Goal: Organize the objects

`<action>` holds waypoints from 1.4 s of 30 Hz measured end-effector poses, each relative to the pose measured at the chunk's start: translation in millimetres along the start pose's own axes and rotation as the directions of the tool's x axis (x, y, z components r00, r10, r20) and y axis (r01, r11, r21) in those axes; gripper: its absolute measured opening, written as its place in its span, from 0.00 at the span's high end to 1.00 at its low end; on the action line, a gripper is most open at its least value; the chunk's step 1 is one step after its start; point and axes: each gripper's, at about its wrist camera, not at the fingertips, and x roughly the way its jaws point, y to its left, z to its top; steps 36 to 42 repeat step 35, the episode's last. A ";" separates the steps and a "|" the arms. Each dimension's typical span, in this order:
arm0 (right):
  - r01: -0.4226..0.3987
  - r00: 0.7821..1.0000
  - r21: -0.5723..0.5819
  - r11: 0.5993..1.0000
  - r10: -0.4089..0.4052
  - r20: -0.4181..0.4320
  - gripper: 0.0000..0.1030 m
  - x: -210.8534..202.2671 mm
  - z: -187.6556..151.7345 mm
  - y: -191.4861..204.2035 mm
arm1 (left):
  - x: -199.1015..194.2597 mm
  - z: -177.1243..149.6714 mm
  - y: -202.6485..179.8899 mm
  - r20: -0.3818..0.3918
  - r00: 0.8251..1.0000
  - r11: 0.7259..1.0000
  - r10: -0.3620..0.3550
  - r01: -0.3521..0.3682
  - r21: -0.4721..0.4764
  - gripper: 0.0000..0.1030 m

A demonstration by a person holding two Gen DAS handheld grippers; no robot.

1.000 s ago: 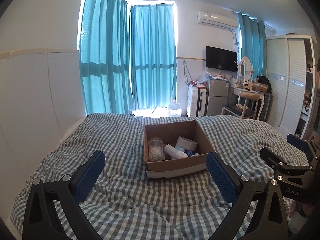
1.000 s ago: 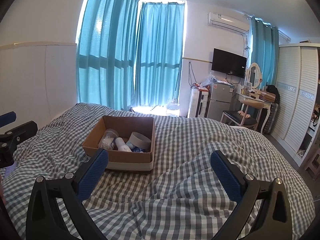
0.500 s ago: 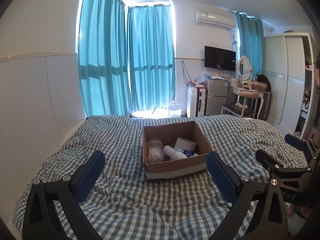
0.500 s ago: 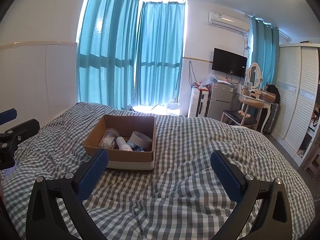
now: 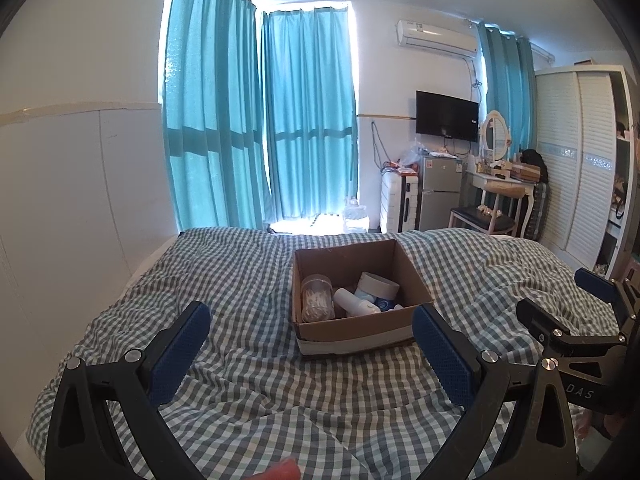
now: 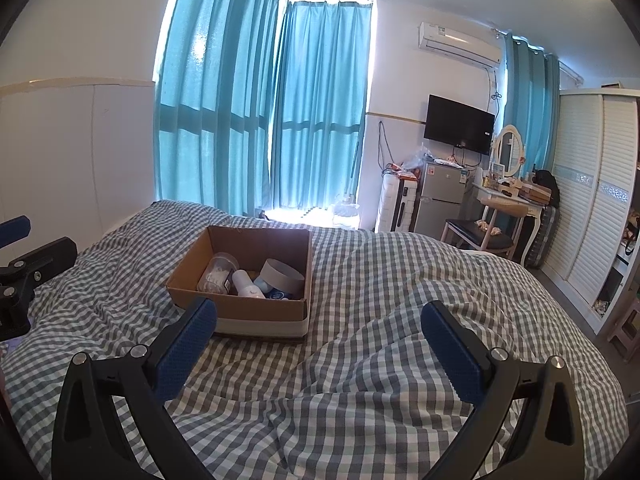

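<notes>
A: How should the person have gone about the step in hand?

B: Probably a reach into the cardboard box (image 5: 360, 312) on the checked bed cover (image 5: 240, 360). It held a clear jar (image 5: 317, 298), a white bottle (image 5: 354, 304) lying on its side, and a grey round tin (image 5: 378, 285), packed close together. The jar stood nearest the left wall, so coming straight down over it, clear of the rim, looked the safest choice.

A: And the tongs?

B: The left tongs (image 5: 310, 344) were spread wide and held nothing, hovering above the cover just short of the box. The right tongs (image 6: 318, 332) were equally wide apart and empty, off to the box's right side, touching neither box nor bedding as far as could be seen.
</notes>
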 end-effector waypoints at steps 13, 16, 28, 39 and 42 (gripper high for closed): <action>0.001 1.000 -0.004 1.000 -0.002 -0.012 0.00 4.0 -2.4 5.4 | 0.9 -2.7 4.2 -0.015 1.000 1.000 -0.002 0.002 -0.010 0.00; -0.003 1.000 -0.009 1.000 0.003 -0.016 0.00 4.3 -3.1 7.1 | 0.3 -3.1 3.8 -0.014 1.000 1.000 -0.002 0.002 -0.008 0.00; -0.007 1.000 -0.012 1.000 0.007 -0.022 0.00 4.6 -3.8 10.2 | 1.6 -4.8 4.5 -0.022 1.000 1.000 0.004 -0.004 0.005 0.00; -0.011 1.000 -0.003 1.000 0.011 -0.028 0.00 4.8 -3.6 13.1 | 3.0 -7.6 5.9 -0.022 1.000 1.000 0.000 0.000 0.004 0.00; -0.011 1.000 -0.003 1.000 0.011 -0.028 0.00 4.8 -3.6 13.1 | 3.0 -7.6 5.9 -0.022 1.000 1.000 0.000 0.000 0.004 0.00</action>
